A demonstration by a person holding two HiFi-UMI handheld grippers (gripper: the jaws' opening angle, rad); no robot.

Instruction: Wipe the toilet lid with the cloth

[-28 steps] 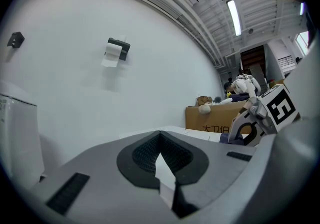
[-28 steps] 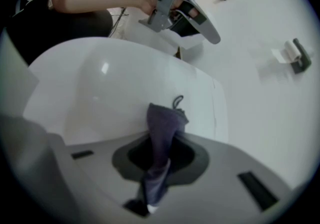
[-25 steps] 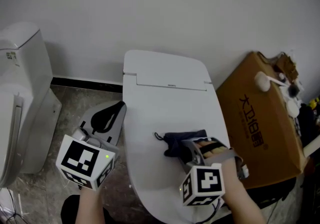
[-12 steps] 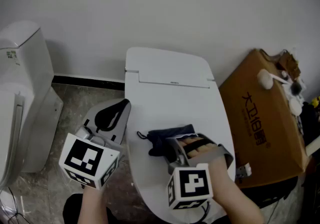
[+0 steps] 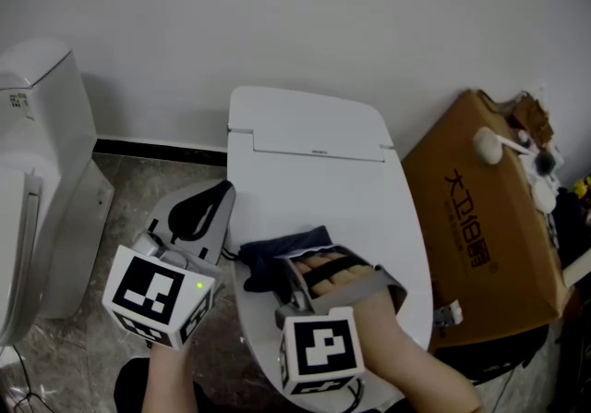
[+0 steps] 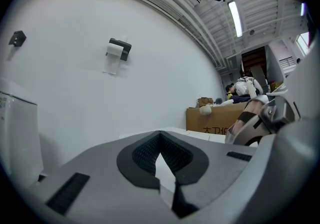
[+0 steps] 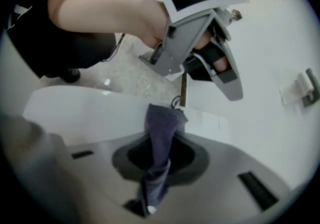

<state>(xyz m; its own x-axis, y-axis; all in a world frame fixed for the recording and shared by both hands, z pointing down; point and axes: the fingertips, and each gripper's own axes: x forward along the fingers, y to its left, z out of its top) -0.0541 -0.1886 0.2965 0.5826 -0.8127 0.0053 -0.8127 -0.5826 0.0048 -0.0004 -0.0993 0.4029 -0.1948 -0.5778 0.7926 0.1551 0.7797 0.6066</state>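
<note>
The white wall (image 5: pixel 305 14) fills the back. Below it the closed toilet lid (image 5: pixel 319 185) runs from its hinge line toward the camera. Its rear half and right side are bare, open surface out to the rim. A cardboard box (image 5: pixel 480 217) stands close beside the lid's right edge, and a strip of stone floor (image 5: pixel 138 180) lies free on the left, up to a second toilet (image 5: pixel 42 171) that is cut off by the picture's border. The left gripper (image 5: pixel 220 197) hangs over that floor just beside the lid's left rim, its jaws together on nothing. The right gripper (image 5: pixel 277 274) is clamped on the dark blue cloth (image 5: pixel 277 249), which lies on the lid's front half near the left edge. The lid's front rim is hidden under the right marker cube and forearm.
</note>
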